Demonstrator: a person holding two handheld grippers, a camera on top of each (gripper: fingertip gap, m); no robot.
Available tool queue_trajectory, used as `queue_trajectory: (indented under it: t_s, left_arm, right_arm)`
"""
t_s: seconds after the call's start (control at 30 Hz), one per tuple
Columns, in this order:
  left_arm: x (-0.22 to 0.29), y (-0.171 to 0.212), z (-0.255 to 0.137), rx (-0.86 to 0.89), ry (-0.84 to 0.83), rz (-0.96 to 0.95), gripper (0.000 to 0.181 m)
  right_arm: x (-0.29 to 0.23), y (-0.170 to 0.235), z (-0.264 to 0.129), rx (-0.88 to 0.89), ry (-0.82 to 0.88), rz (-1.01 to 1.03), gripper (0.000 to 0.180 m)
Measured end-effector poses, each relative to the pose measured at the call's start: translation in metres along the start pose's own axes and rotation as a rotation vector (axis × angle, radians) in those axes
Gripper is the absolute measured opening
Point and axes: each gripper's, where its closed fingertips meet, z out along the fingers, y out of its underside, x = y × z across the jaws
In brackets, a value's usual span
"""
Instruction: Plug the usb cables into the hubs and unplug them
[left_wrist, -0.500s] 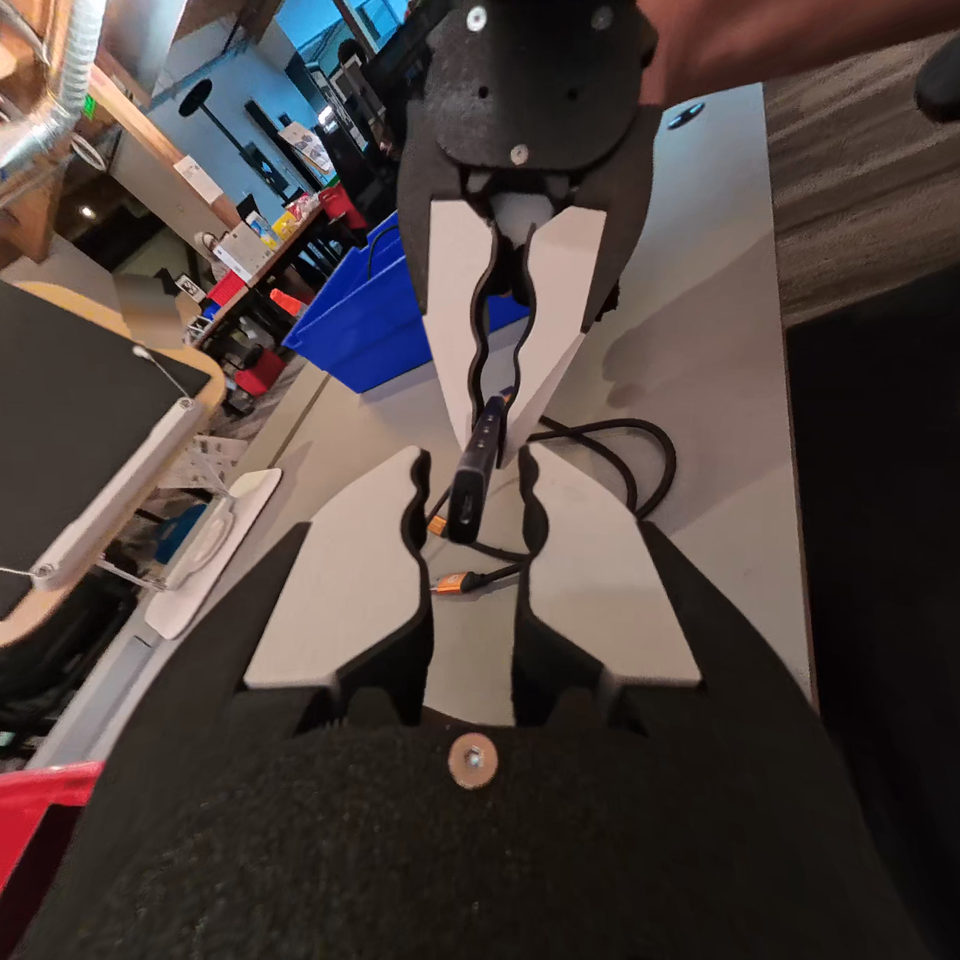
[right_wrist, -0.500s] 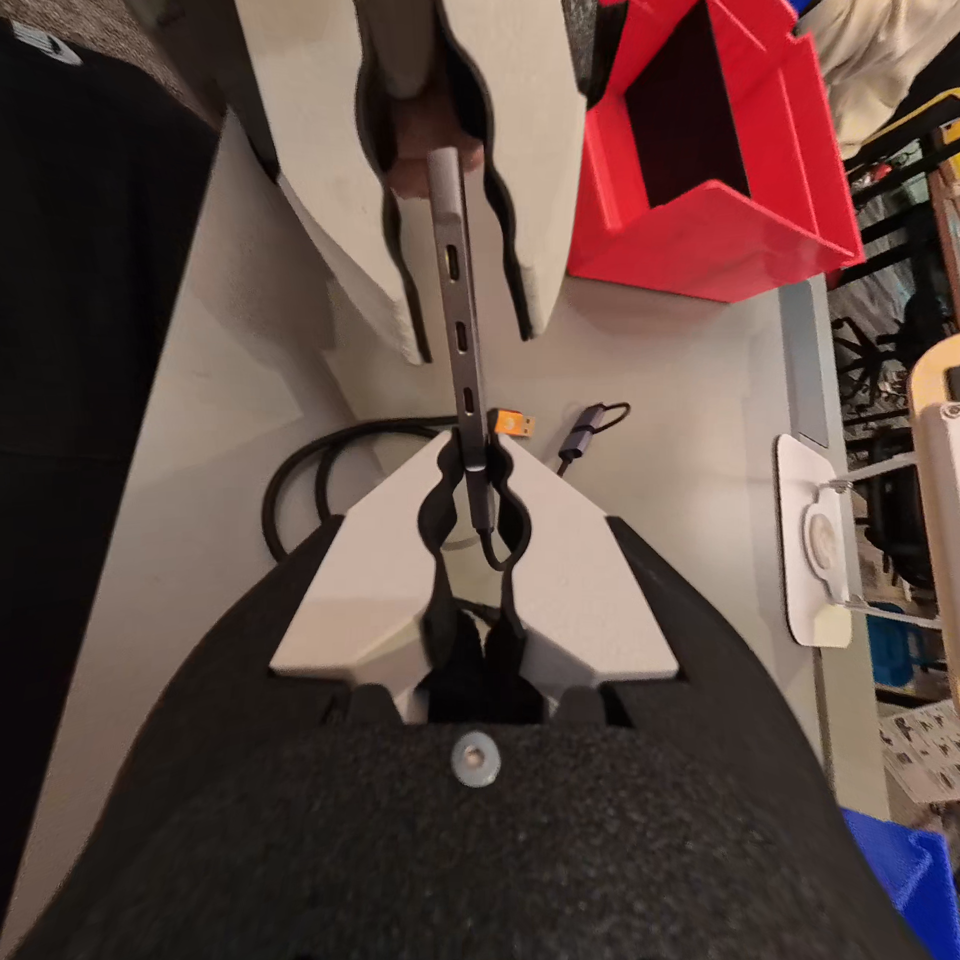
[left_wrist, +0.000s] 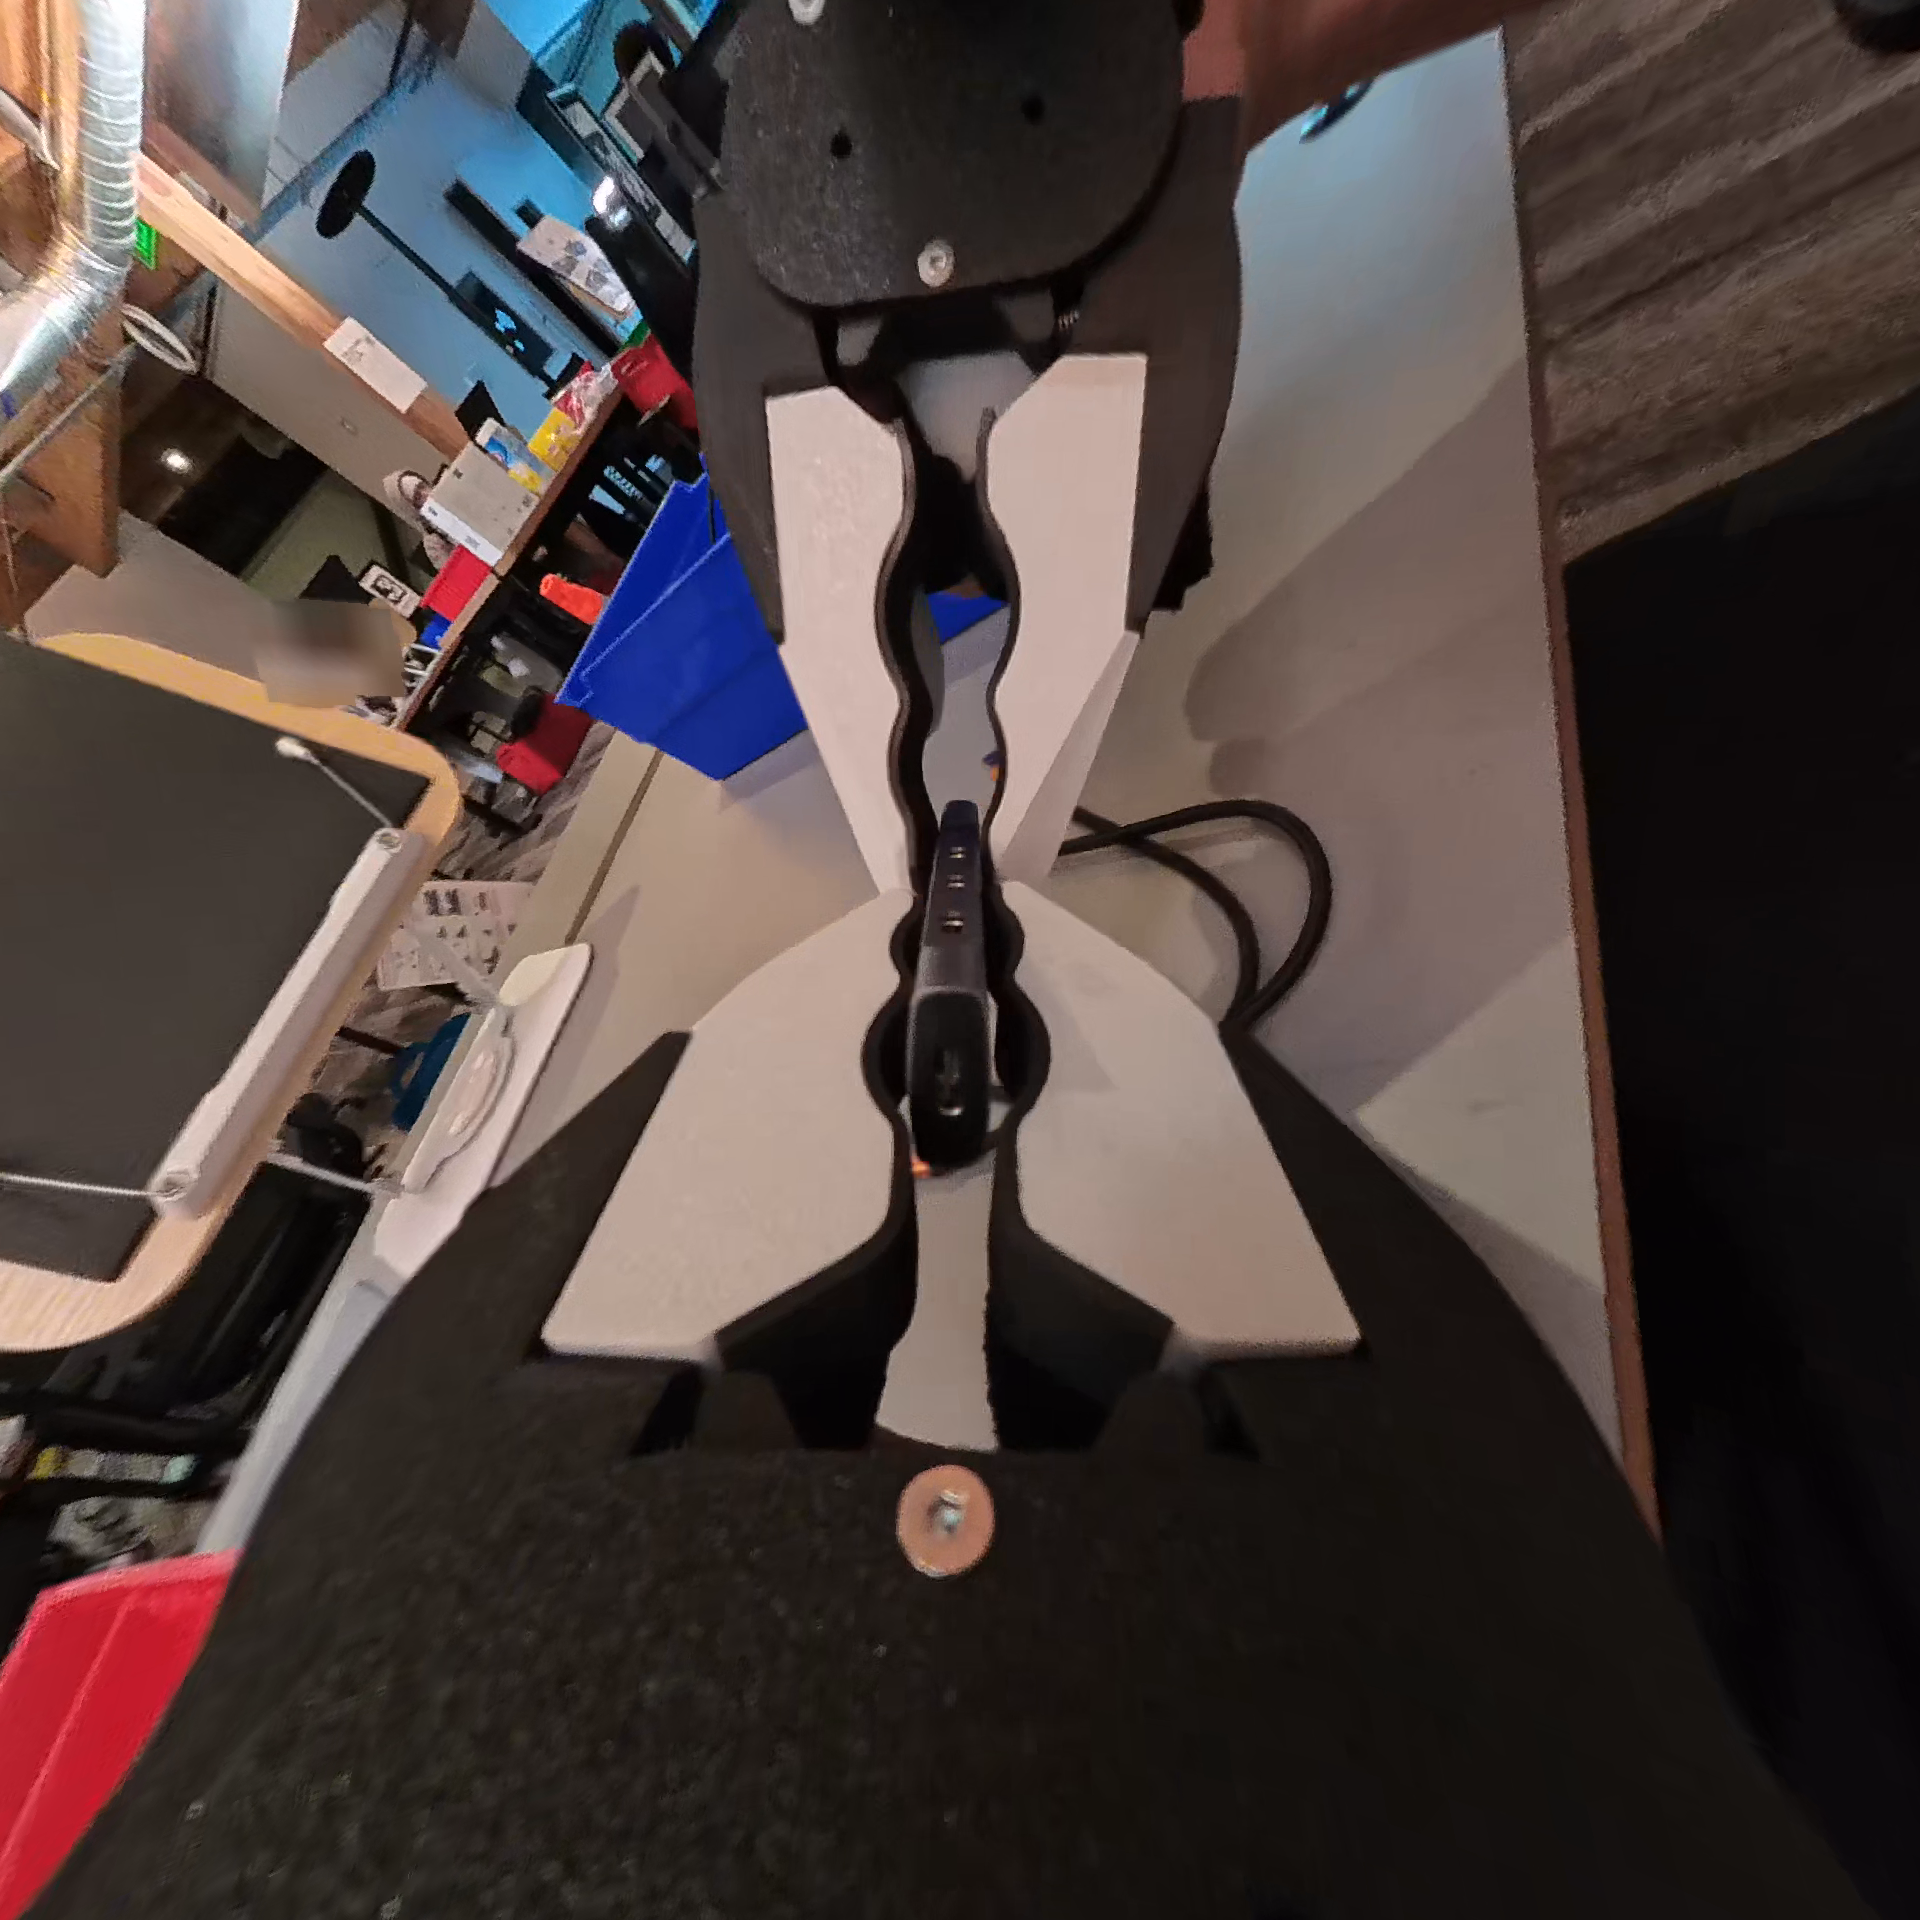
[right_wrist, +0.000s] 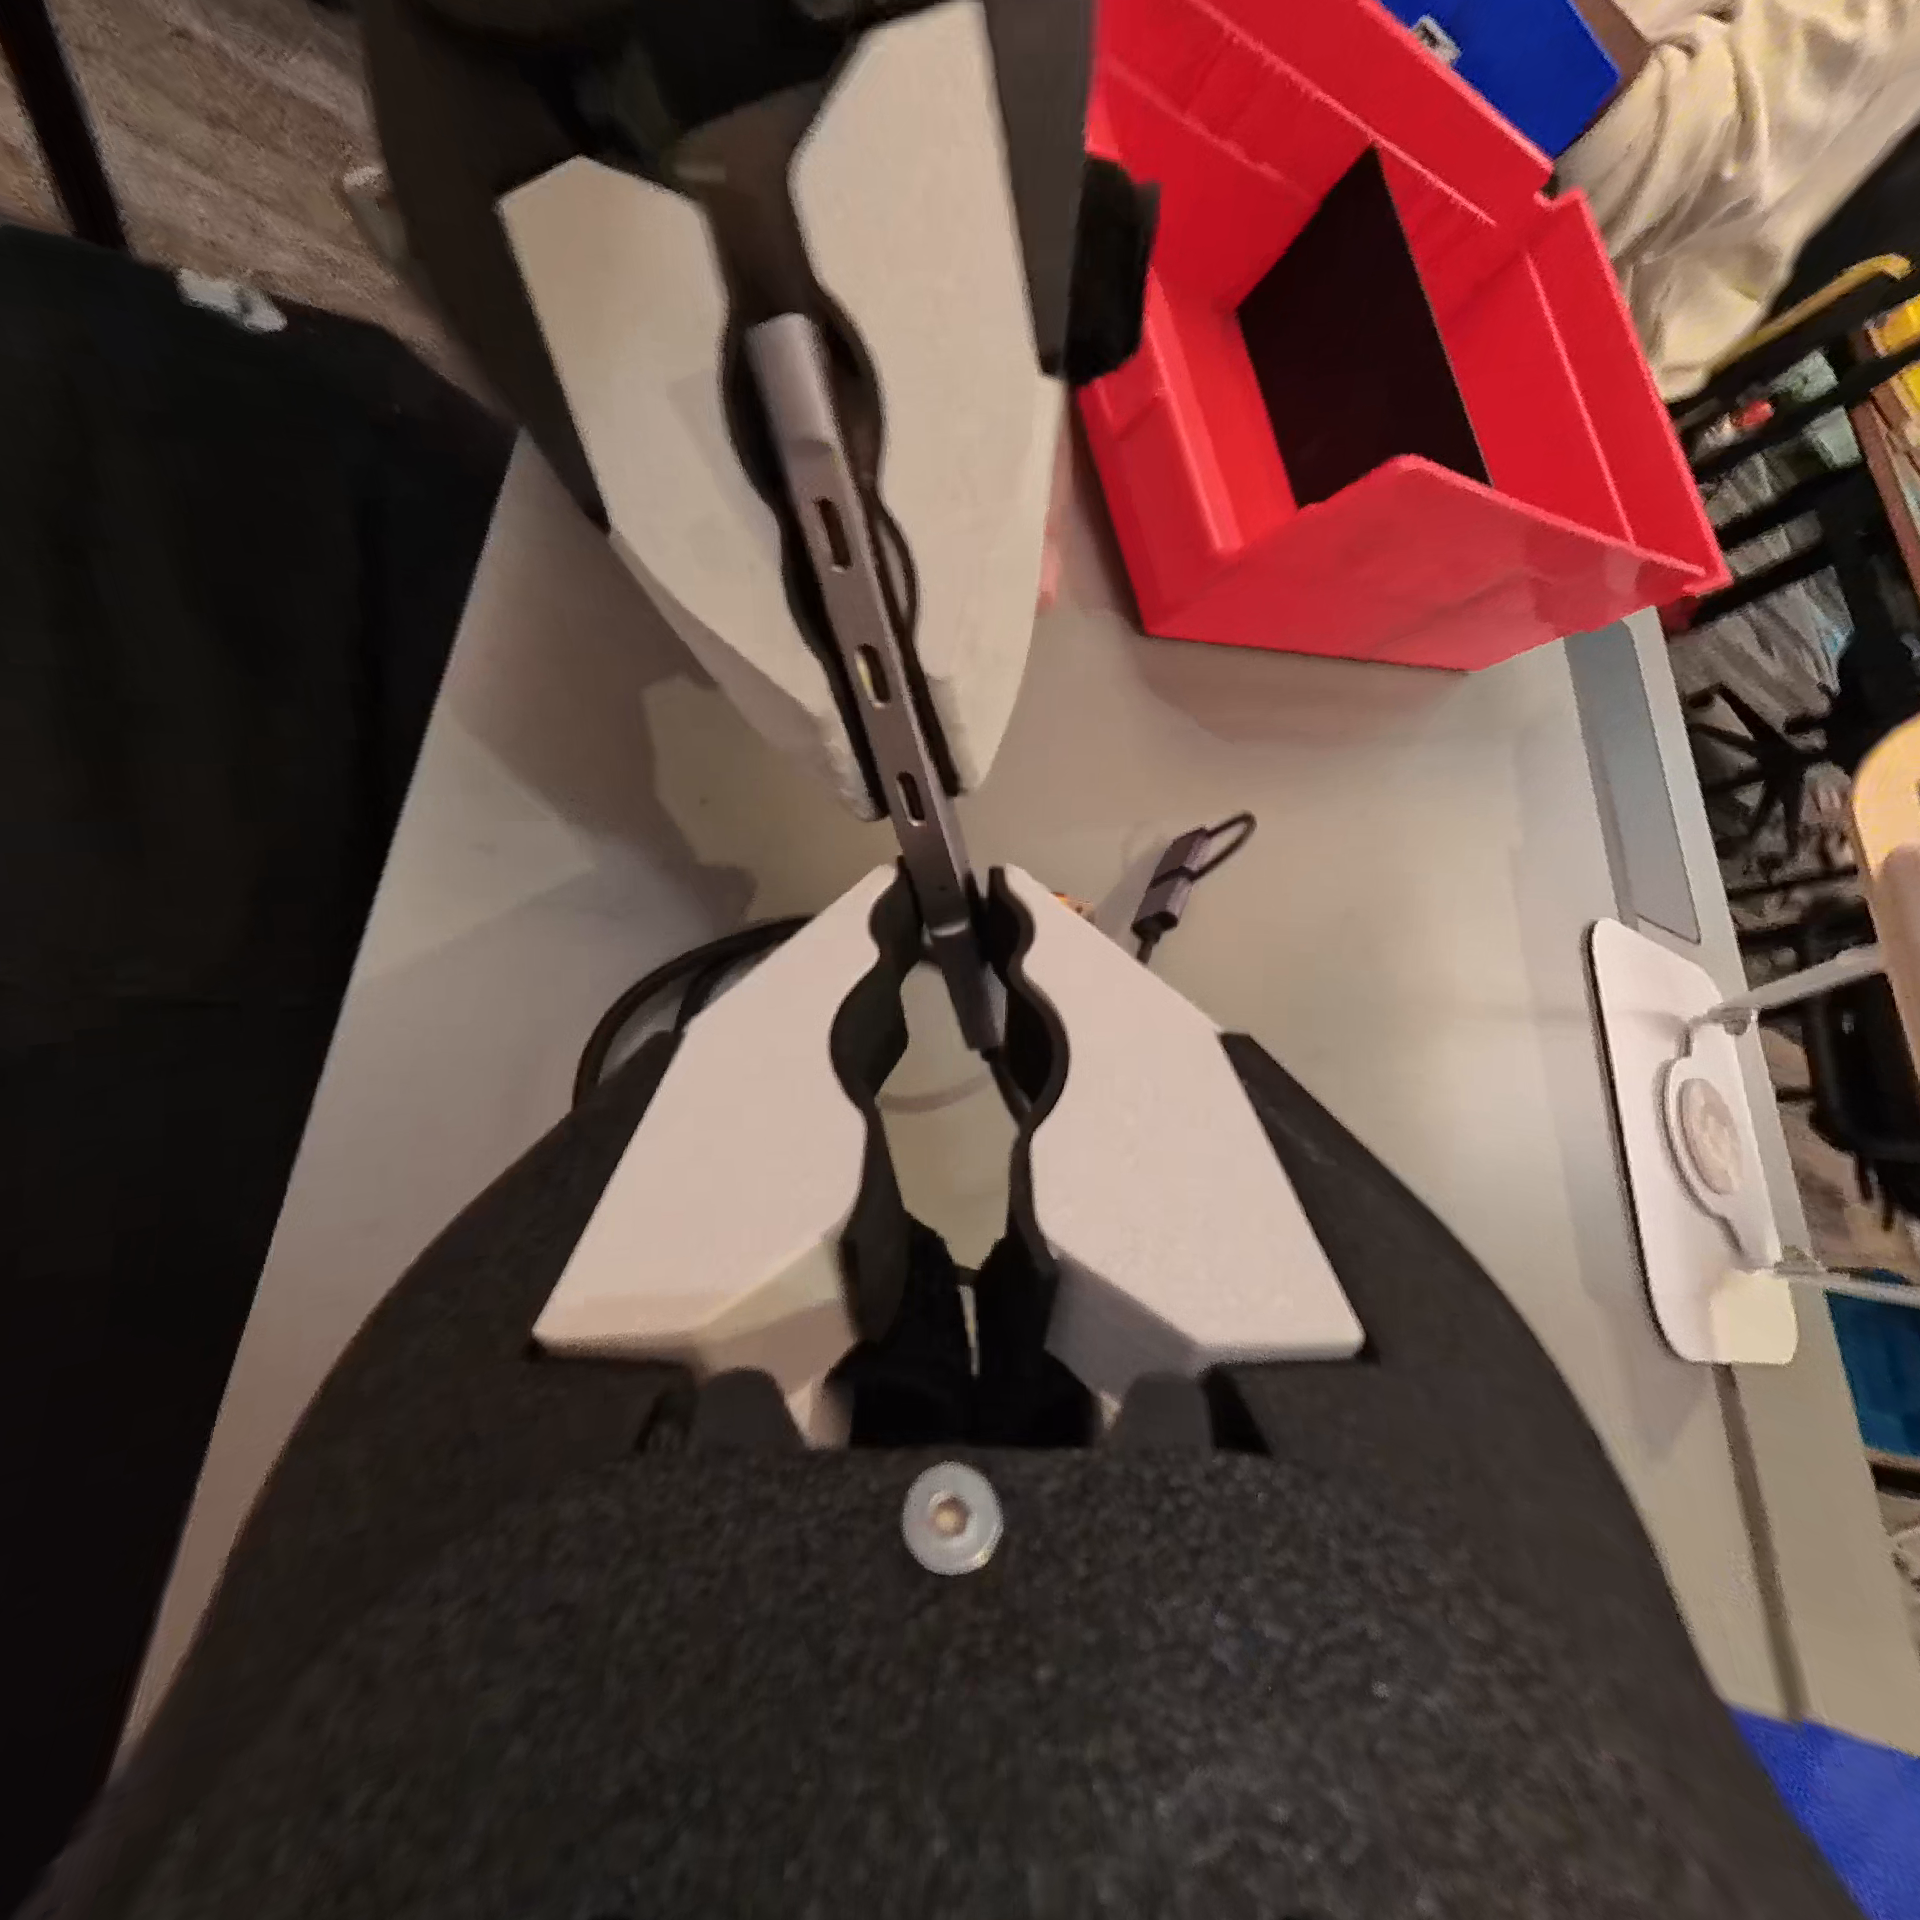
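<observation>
A slim dark grey USB hub (left_wrist: 948, 1049) with a row of ports on its edge hangs above the white table (left_wrist: 1403, 727), held end to end by both grippers. My left gripper (left_wrist: 954, 935) is shut on one end. My right gripper (right_wrist: 948, 883) is shut on the other end, where the hub's thin lead comes out. In the right wrist view the hub (right_wrist: 873, 644) tilts up to the left into the left gripper (right_wrist: 914, 790). An orange USB plug (right_wrist: 1075, 906) lies on the table below, mostly hidden. A thick black cable (left_wrist: 1288, 904) loops beside it.
A small grey adapter with a cord loop (right_wrist: 1174, 883) lies on the table. A red bin (right_wrist: 1403, 416) stands beyond the left gripper, a blue bin (left_wrist: 696, 665) beyond the right one. A white pad with a stand (right_wrist: 1683, 1143) sits at the table's edge. Both grippers' tips are close together, under 4 cm apart.
My left gripper has moved forward and shut on the hub's free end. The hub now tilts in the right wrist view. The right gripper keeps its hold.
</observation>
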Motion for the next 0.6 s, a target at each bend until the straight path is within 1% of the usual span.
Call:
queue_trajectory:
  t_s: [0.07,0.13,0.23,0.3,0.37,0.43,0.53,0.6]
  left_arm:
    - [-0.01,0.003,-0.003,-0.031,-0.058,0.037,0.01]
    - [-0.025,0.008,-0.009,-0.058,-0.13,0.029,0.01]
    - [-0.044,0.017,-0.015,-0.077,-0.222,0.007,0.01]
    - [-0.053,0.022,-0.016,-0.08,-0.282,-0.011,0.01]
    - [-0.06,0.028,-0.016,-0.095,-0.323,-0.047,0.01]
    - [-0.063,0.032,-0.016,-0.098,-0.336,-0.107,0.009]
    - [-0.067,0.033,-0.017,-0.09,-0.346,-0.168,0.01]
    - [-0.068,0.033,-0.018,-0.086,-0.351,-0.18,0.01]
  right_arm:
    - [0.013,0.002,-0.004,0.005,0.06,0.071,0.016]
    - [0.032,0.013,-0.012,-0.024,0.119,0.15,0.021]
    - [0.062,0.044,-0.016,-0.122,0.241,0.344,0.022]
    - [0.075,0.065,-0.012,-0.184,0.331,0.508,0.023]
    - [0.066,0.07,0.005,-0.177,0.297,0.71,0.027]
    - [0.054,0.077,0.026,-0.232,0.285,0.851,0.034]
    - [0.049,0.09,0.041,-0.362,0.379,0.871,0.036]
    - [0.044,0.088,0.05,-0.38,0.388,0.901,0.035]
